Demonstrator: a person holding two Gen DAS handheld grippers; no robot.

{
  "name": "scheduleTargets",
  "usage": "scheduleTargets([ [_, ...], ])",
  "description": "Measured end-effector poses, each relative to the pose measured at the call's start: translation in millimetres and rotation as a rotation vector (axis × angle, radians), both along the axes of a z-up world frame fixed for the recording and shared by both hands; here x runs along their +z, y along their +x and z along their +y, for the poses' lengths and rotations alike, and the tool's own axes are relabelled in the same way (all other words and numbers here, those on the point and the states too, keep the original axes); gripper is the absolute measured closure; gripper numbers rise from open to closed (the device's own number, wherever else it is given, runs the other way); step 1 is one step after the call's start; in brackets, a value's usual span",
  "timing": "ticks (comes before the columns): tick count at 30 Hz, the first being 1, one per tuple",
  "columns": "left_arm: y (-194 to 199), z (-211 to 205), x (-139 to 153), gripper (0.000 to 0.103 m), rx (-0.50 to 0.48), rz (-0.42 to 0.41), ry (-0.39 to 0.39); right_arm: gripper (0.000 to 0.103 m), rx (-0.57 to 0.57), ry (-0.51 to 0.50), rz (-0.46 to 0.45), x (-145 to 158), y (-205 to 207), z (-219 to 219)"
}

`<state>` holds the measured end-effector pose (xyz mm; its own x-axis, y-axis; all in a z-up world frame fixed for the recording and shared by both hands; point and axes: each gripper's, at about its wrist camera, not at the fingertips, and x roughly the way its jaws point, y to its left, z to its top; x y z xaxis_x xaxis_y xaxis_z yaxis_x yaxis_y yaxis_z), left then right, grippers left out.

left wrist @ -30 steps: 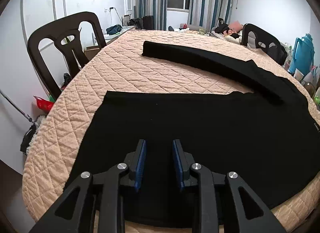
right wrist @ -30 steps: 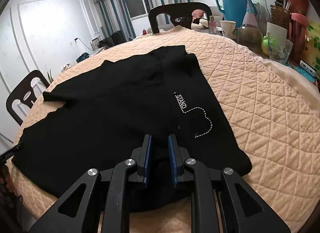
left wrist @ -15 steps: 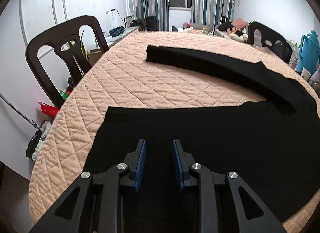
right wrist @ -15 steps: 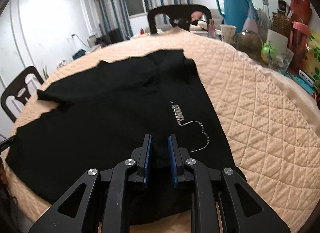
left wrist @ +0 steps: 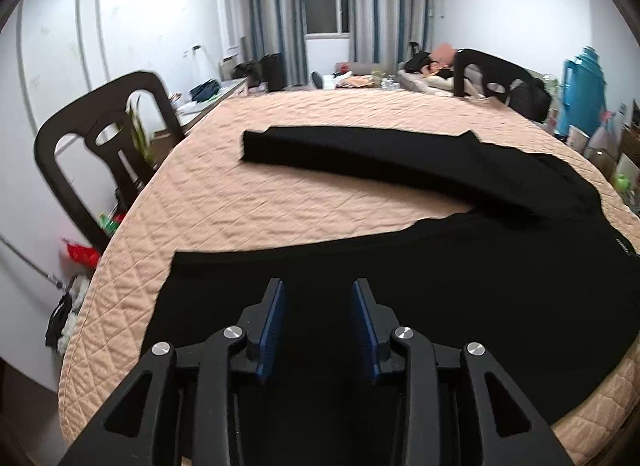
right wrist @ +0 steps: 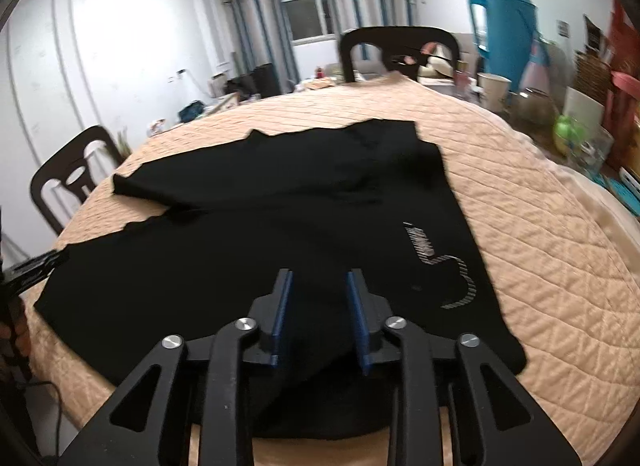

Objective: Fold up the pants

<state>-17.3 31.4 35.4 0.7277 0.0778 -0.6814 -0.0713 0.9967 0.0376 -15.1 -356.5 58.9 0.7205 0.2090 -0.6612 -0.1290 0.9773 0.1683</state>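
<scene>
Presently: pants (left wrist: 400, 286) lie lengthwise across counter (left wrist: 280, 193) beneath both; left gripper (left wrist: 318, 322) and right gripper (right wrist: 318, 306) just opening, unclamped, near edge between jaws.

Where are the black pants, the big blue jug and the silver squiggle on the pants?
black pants (left wrist: 460, 290): left wrist view, on the wide near leg.
blue jug (right wrist: 508, 37): right wrist view, on its body.
silver squiggle (right wrist: 466, 278): right wrist view, on the curved stitching near the pants' right edge.
</scene>
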Motion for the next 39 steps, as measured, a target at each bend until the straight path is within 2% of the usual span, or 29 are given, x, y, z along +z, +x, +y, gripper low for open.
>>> scheduleTargets([
  [7, 10, -26, 10, 0.064, -0.07, -0.01, 0.005, 0.074, 0.07, -0.004, 0.0, 3, 19, 21],
  [9, 18, -32, 13, 0.06, -0.098, -0.008, 0.008, 0.074, 0.094, -0.013, 0.001, 4, 25, 27],
  [17, 82, -51, 29, 0.057, -0.154, 0.001, 0.07, 0.073, 0.177, -0.072, 0.023, 18, 90, 46],
  [19, 100, -54, 31, 0.056, -0.152, 0.006, 0.086, 0.071, 0.182, -0.069, 0.037, 19, 105, 44],
  [21, 117, -57, 31, 0.056, -0.154, 0.012, 0.099, 0.056, 0.177, -0.064, 0.056, 20, 123, 43],
  [24, 140, -59, 32, 0.053, -0.163, 0.009, 0.105, 0.055, 0.168, -0.065, 0.085, 20, 146, 38],
  [28, 170, -60, 25, 0.046, -0.171, 0.006, 0.129, 0.055, 0.157, -0.098, 0.113, 16, 176, 37],
  [32, 212, -52, 10, 0.046, -0.172, 0.069, 0.117, 0.055, 0.14, -0.113, 0.153, 5, 205, 35],
  [39, 266, -19, -20, 0.045, -0.103, 0.156, 0.128, 0.055, 0.086, -0.143, 0.217, -13, 255, 21],
])
